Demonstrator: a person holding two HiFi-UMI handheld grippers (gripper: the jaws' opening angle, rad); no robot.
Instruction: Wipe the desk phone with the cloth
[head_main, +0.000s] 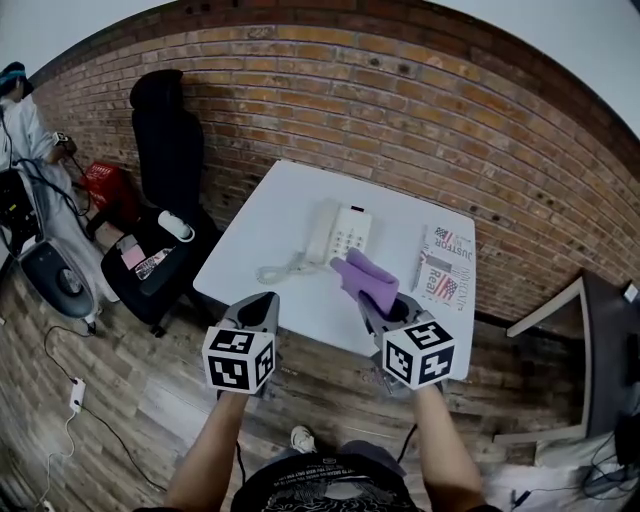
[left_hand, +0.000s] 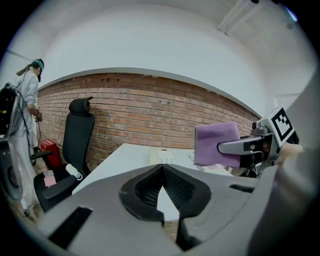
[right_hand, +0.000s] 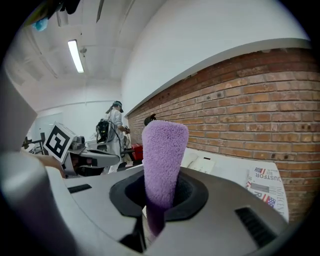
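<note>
The right gripper (head_main: 368, 298) has its jaws clamped on the purple cloth (head_main: 364, 279). In the right gripper view the cloth stands up from between them as a thick folded strip, its lower end pinched deep in the jaws and its rounded upper end free. The head view shows that free end reaching forward over the white worktop (head_main: 280, 215), just at the near right corner of the desk phone (head_main: 340, 233). Whether it touches the phone cannot be told there. In the left gripper view the cloth appears to be held up in the air, to the right of the phone and above the worktop. The phone lies flat near the middle of the worktop with its handset on the left side of its body. Its coiled cord (head_main: 283, 268) trails towards the near edge. A folded newspaper (head_main: 447, 262) lies to the right of the phone, apart from it. The left gripper (head_main: 262, 303) is over the near edge of the worktop, left of the cloth and short of the cord. Its jaws meet at the tips with nothing between them, and only the worktop shows through the gap behind the tips. A black office chair (head_main: 168, 140) stands against the brick wall to the left, and a person (head_main: 22, 125) in white stands further left.
</note>
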